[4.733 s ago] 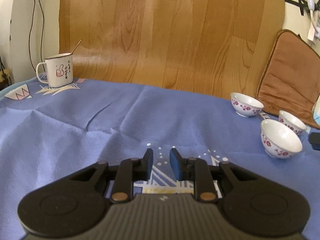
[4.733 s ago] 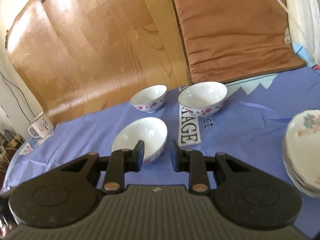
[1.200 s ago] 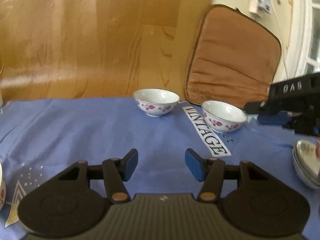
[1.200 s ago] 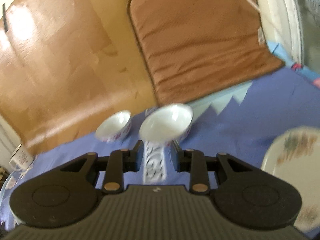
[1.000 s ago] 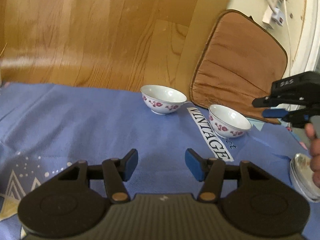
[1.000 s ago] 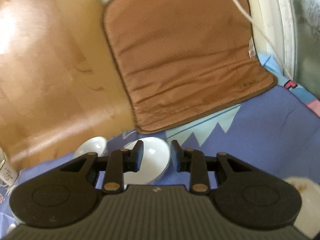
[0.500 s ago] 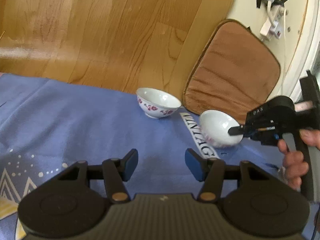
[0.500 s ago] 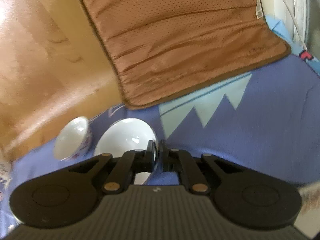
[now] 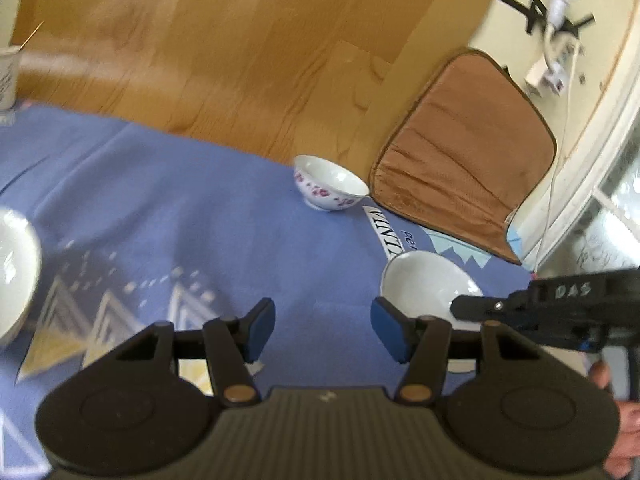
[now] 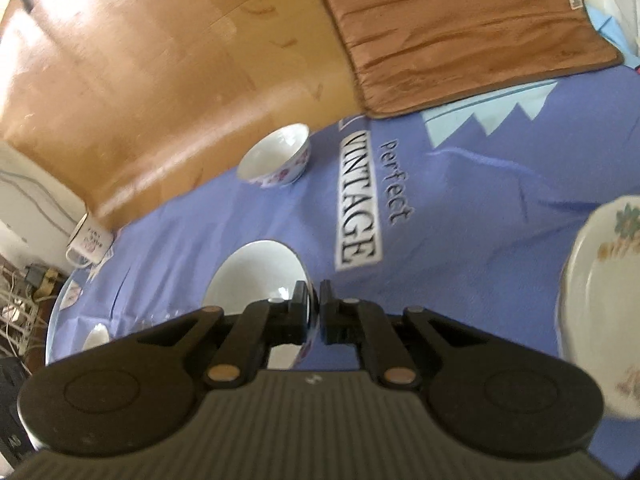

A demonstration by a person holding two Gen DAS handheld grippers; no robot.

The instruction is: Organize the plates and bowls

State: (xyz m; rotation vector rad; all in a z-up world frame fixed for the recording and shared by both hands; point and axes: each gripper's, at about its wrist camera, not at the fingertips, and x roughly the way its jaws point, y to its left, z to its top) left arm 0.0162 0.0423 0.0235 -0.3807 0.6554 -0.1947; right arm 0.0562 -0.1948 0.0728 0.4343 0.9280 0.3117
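My right gripper is shut on the rim of a white bowl, which hangs tilted over the blue cloth. In the left wrist view the same held bowl shows with the right gripper pinching its near rim. A second flowered bowl stands at the cloth's far edge, also visible as the far bowl. My left gripper is open and holds nothing, left of the held bowl. A third bowl is at the left edge. A stack of flowered plates lies at the right.
A brown cushion leans against the wooden panel behind the table. A white mug stands at the far left corner. The "VINTAGE" print marks the cloth's middle. A person's hand grips the right tool.
The right gripper closed on the bowl's rim and carried it off the "VINTAGE" print, leftward and nearer. The left gripper stayed open while its view swung and rolled.
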